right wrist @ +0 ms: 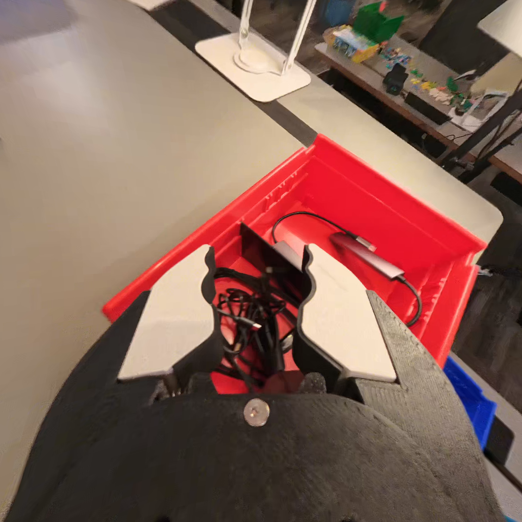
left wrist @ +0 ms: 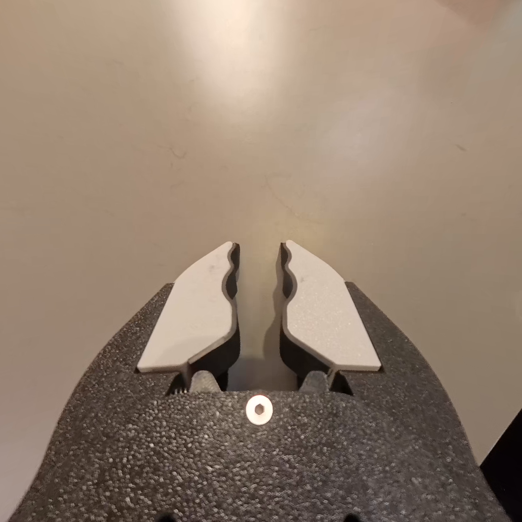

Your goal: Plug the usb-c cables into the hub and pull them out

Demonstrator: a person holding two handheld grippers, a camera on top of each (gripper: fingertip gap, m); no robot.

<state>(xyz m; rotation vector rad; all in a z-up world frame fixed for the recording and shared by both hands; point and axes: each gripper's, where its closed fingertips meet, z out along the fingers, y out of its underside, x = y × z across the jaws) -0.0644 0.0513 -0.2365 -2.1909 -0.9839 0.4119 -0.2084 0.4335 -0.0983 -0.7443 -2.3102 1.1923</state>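
In the right wrist view a red bin (right wrist: pixel 395 203) sits on the pale table. A black divider (right wrist: pixel 262 251) splits it. The far compartment holds a grey hub (right wrist: pixel 370 258) with its own black lead. The near compartment holds a tangle of black usb-c cables (right wrist: pixel 254 313). My right gripper (right wrist: pixel 257 251) is open and empty, held above the cable compartment. My left gripper (left wrist: pixel 260 245) is open and empty over bare table; no cable or hub shows in the left wrist view.
A white lamp base (right wrist: pixel 254 65) stands on the table beyond the bin. A blue bin (right wrist: pixel 471 395) sits to the right of the red one. A cluttered bench (right wrist: pixel 409 70) lies in the background. The table edge (right wrist: pixel 491 214) is just behind the red bin. There is about 45 cm between the tips of the two grippers.
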